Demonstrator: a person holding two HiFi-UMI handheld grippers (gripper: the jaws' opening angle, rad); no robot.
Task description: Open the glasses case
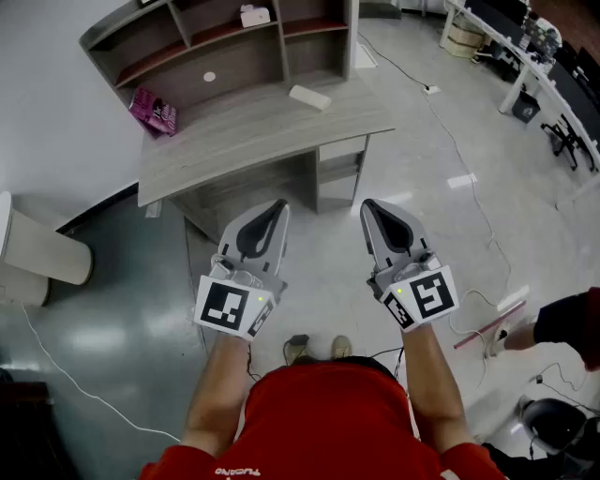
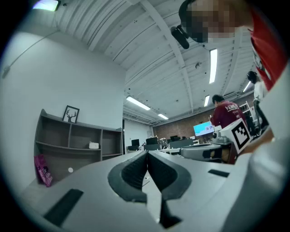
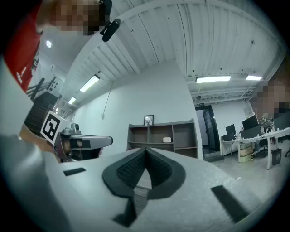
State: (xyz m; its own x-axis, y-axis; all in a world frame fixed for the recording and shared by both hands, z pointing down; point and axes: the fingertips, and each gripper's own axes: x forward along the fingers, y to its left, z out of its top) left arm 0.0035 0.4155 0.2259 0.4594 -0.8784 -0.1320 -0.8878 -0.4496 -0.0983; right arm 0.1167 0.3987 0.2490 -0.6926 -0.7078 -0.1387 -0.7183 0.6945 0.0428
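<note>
A white oblong glasses case (image 1: 309,97) lies on the grey desk (image 1: 234,141), well ahead of both grippers. My left gripper (image 1: 278,207) and right gripper (image 1: 367,206) are held side by side over the floor, short of the desk. Both point toward it. In the left gripper view my left gripper (image 2: 146,154) has its jaws pressed together with nothing between them. The right gripper (image 3: 145,150) looks the same in its own view, shut and empty. The raised jaws hide the case in both gripper views.
A grey shelf unit (image 1: 216,37) stands on the back of the desk, with a small white box (image 1: 254,16) on one shelf. A pink packet (image 1: 155,111) lies at the desk's left end. Cables (image 1: 450,141) cross the floor. Another person's arm (image 1: 562,323) shows at right, a white cylinder (image 1: 37,253) at left.
</note>
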